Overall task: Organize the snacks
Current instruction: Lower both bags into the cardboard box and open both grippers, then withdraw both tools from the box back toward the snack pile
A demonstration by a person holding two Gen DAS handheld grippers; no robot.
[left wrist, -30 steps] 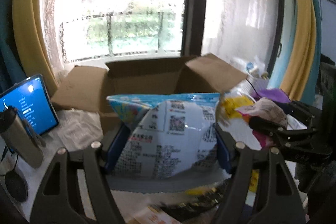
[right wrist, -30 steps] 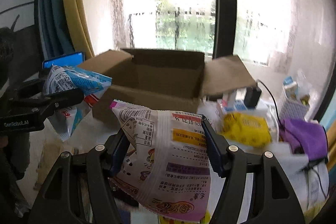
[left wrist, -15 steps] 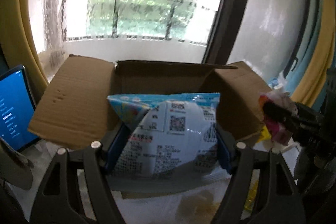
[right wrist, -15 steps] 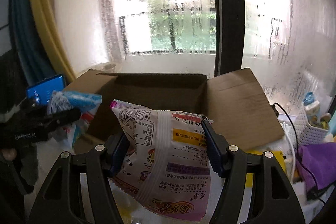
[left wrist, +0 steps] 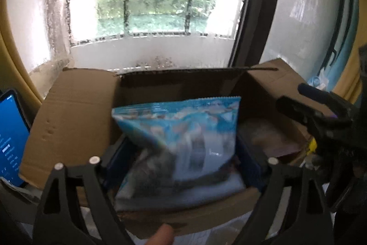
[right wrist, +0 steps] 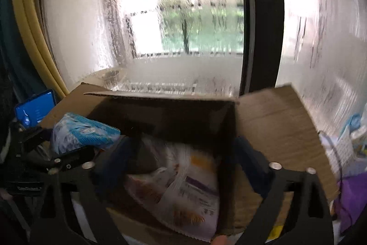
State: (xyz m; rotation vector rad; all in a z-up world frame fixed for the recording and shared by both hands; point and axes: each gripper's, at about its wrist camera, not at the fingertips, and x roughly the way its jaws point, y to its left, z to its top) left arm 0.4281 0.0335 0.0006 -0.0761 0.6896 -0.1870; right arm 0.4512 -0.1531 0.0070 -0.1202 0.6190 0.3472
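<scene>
An open cardboard box (left wrist: 75, 111) stands by the window. My left gripper (left wrist: 181, 153) has spread its fingers, and the blue snack bag (left wrist: 183, 137) sits blurred between them, over the box's inside. My right gripper (right wrist: 183, 167) is also spread wide, and the white and pink snack bag (right wrist: 183, 190) lies blurred below it in the box (right wrist: 275, 125). In the right wrist view the blue bag (right wrist: 84, 132) shows at the left beside the left gripper. In the left wrist view the right gripper's fingers (left wrist: 307, 107) show open and empty at the right.
A lit blue tablet (left wrist: 11, 137) leans left of the box. A purple cloth (right wrist: 353, 196) and a white basket (right wrist: 344, 153) sit to the right. The window pane stands right behind the box.
Both grippers moved forward over the box and opened. The blue bag and the white and pink bag have slipped from the pads down into the box.
</scene>
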